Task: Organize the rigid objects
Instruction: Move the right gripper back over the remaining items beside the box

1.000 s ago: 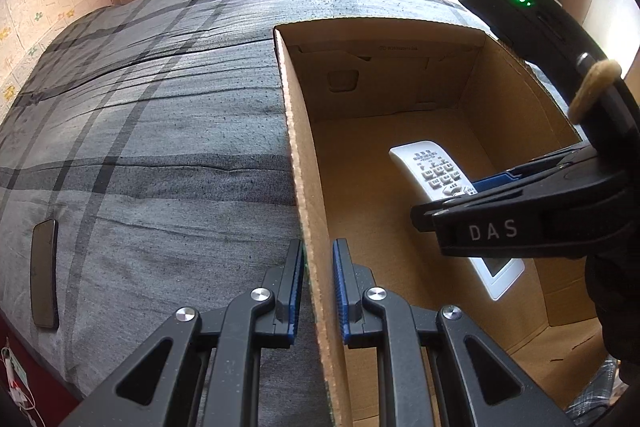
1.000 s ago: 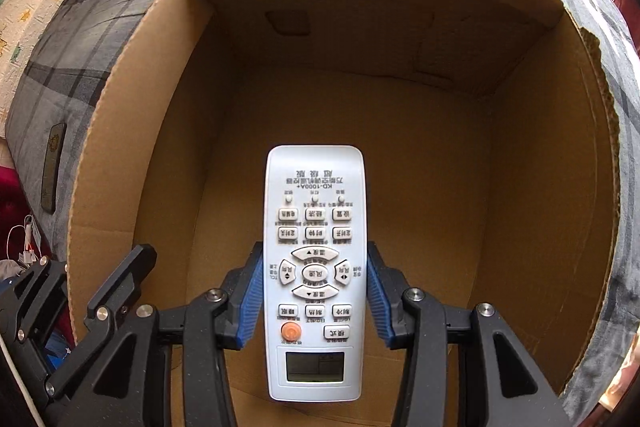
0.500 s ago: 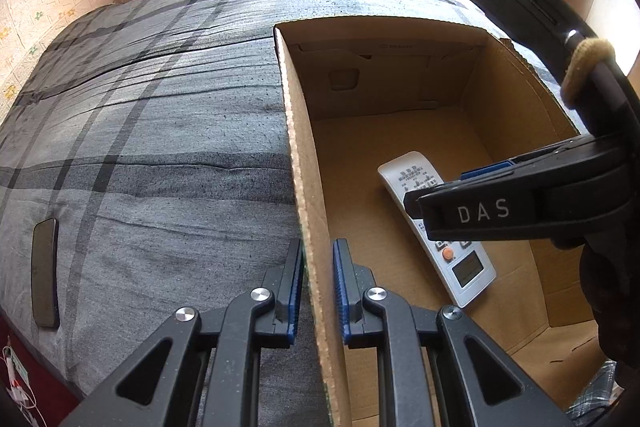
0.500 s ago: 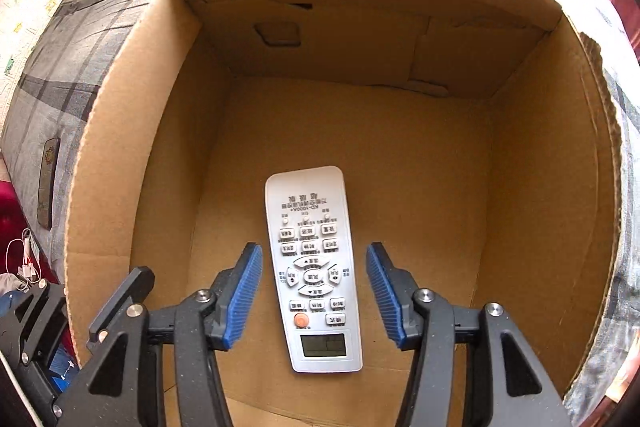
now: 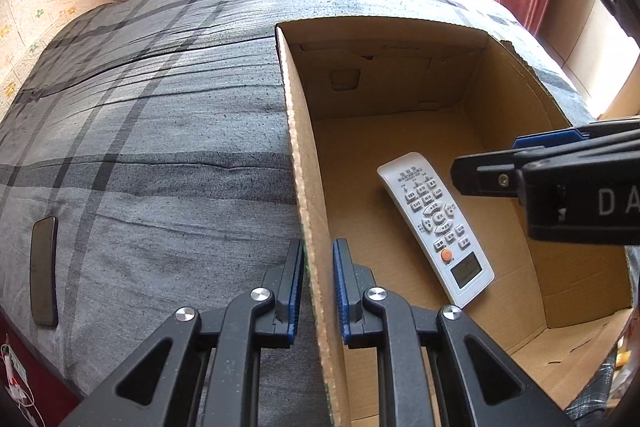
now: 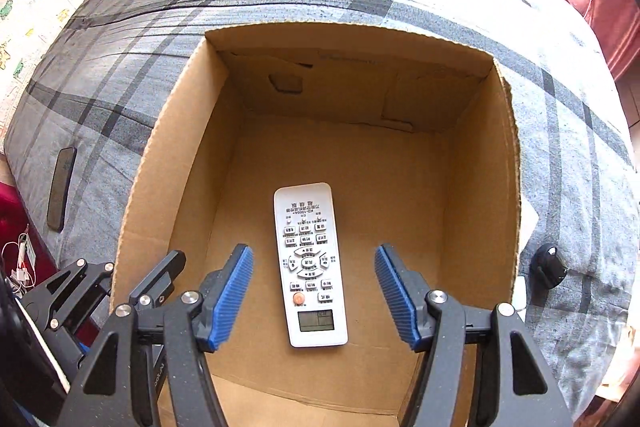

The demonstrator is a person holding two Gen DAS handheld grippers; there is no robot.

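Observation:
A white remote control (image 6: 309, 264) lies flat on the floor of an open cardboard box (image 6: 480, 187) on the bed; it also shows in the left wrist view (image 5: 436, 227). My right gripper (image 6: 314, 297) is open and empty, raised above the remote's near end; it shows from the side in the left wrist view (image 5: 520, 167). My left gripper (image 5: 317, 287) is shut on the box's left wall (image 5: 308, 187), one finger outside and one inside.
A dark phone (image 5: 43, 269) lies on the grey plaid bedspread (image 5: 160, 127) near the left edge, also in the right wrist view (image 6: 61, 187). A small black object (image 6: 548, 269) sits on the bed right of the box. Walls and a window lie beyond the bed.
My right gripper opened and let the remote go onto the box floor, then rose and drew back. My left gripper kept its hold on the box wall.

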